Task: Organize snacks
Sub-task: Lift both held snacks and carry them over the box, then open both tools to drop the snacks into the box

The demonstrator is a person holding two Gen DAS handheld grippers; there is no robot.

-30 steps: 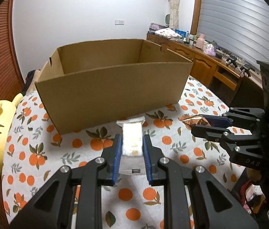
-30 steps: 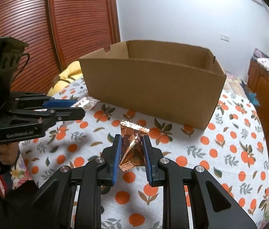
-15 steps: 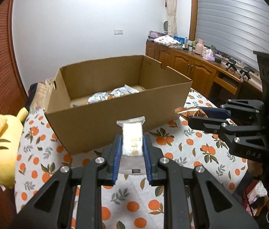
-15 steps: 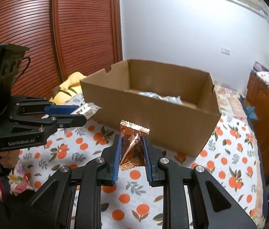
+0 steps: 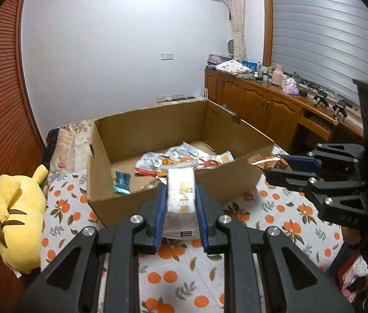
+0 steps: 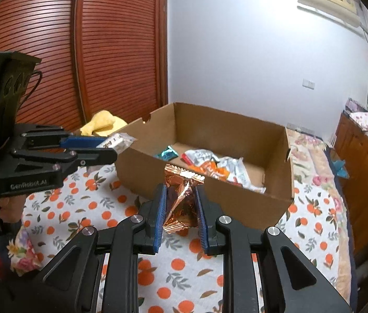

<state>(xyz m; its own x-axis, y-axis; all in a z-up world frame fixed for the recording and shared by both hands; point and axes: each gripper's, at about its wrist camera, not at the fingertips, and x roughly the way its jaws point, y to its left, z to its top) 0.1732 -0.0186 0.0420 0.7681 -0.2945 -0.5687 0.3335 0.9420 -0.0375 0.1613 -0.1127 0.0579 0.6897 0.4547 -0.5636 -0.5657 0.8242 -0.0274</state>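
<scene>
Left wrist view: left hand-held gripper point(image 5: 180, 210) is closed on a white snack bar point(image 5: 180, 195) with gold lettering, blue pads pressed against both long sides, the bar pointing forward and raised above the cloth. Directly ahead stands an open cardboard box point(image 5: 157, 198), its near wall just beyond the bar's front end. Inside the box lie several loose packets point(image 5: 184, 157), white, orange and red, piled toward the right half, plus one small blue foil packet point(image 5: 122, 181) alone on the left of the floor. The box sits on a desk covered by a white cloth with orange fruit print point(image 5: 173, 274). A yellow plush toy point(image 5: 19, 219) lies at the left edge of the desk, apart from the box. Right wrist view: right hand-held gripper point(image 6: 181, 214) is clamped on a crumpled copper foil packet point(image 6: 182, 200), held upright, its crimped top edge showing above the fingertips and level with the box's near wall. The box point(image 6: 204, 195) is just in front of it. The left hand-held gripper appears at the left of this view with the end of its bar point(image 6: 116, 140) sticking out near the box's left corner. Both packets are in the air, outside the box, close to its near side.
</scene>
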